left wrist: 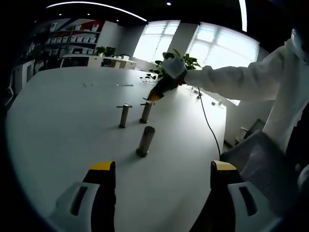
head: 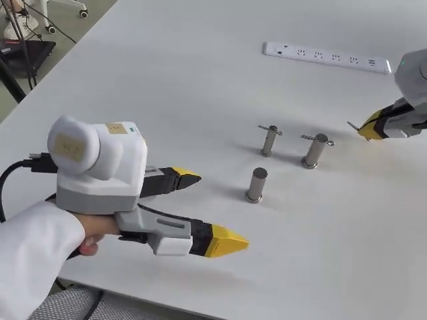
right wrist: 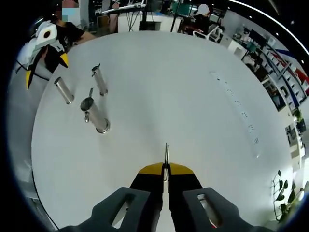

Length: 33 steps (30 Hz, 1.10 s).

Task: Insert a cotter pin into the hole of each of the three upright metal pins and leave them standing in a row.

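Three upright metal pins stand on the white table. The far left pin [head: 268, 141] and the right pin [head: 315, 151] each carry a cotter pin through the top. The near pin [head: 256, 185] has none. My right gripper [head: 366, 129] is shut on a cotter pin [right wrist: 166, 155], which sticks out past its yellow tips [right wrist: 165, 168], right of the pins and low over the table. My left gripper [head: 207, 210] is open with nothing between its fingers, left of the near pin [left wrist: 145, 141]. The right gripper [left wrist: 155, 94] hovers beyond the far pins [left wrist: 124, 115] in the left gripper view.
A white power strip [head: 327, 57] lies at the far side of the table. The table's [head: 167, 80] near edge runs below my left gripper. A chair seat [head: 73, 305] and office furniture [head: 27, 40] stand beyond the left edge.
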{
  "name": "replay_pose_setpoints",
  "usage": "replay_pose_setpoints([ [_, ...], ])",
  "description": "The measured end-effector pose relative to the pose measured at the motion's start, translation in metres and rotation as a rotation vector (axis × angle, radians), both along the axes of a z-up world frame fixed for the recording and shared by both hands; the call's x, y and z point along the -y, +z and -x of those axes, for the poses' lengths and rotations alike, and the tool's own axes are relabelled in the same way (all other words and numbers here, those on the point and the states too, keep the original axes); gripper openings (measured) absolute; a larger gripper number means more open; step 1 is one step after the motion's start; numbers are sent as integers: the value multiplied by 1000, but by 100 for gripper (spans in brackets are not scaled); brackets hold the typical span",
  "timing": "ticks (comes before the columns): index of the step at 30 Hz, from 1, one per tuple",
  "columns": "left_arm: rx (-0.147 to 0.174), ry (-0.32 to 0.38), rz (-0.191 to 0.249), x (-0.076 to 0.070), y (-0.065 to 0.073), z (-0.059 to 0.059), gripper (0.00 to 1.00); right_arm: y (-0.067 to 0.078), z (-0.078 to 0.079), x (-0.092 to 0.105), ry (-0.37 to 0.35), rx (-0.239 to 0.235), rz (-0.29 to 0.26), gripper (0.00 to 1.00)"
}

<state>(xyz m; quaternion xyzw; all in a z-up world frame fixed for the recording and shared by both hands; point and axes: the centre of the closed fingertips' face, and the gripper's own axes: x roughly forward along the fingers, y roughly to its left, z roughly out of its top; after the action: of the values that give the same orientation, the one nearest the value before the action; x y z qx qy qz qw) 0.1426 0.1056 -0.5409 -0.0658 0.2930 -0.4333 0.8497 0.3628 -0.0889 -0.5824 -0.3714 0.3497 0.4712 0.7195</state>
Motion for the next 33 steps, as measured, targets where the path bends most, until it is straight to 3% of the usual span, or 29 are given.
replay_pose_setpoints([
  [2,-2,5,8,0,4,-1,75,10,6,-3,2,25,-26,0],
  [3,-2,10,13,1,7,-2,74,9,-3,-3,5,36,-34,0],
  [9,16,51,71,1,26,-12,67,35,18,-10,24,116,-94,0],
  [12,15,60,78,4,33,-17,66,46,27,-13,32,165,-127,0],
  [15,-10,39,78,10,36,-18,62,58,49,-18,36,202,-159,0],
  [17,-30,22,96,16,40,-18,59,61,55,-19,32,224,-173,0],
  [24,-46,9,169,37,57,-24,55,79,96,-30,33,276,-232,0],
  [28,-56,-4,186,47,61,-24,53,84,115,-36,37,293,-248,0],
  [33,-89,-33,175,58,58,-19,49,82,140,-46,54,305,-261,0],
])
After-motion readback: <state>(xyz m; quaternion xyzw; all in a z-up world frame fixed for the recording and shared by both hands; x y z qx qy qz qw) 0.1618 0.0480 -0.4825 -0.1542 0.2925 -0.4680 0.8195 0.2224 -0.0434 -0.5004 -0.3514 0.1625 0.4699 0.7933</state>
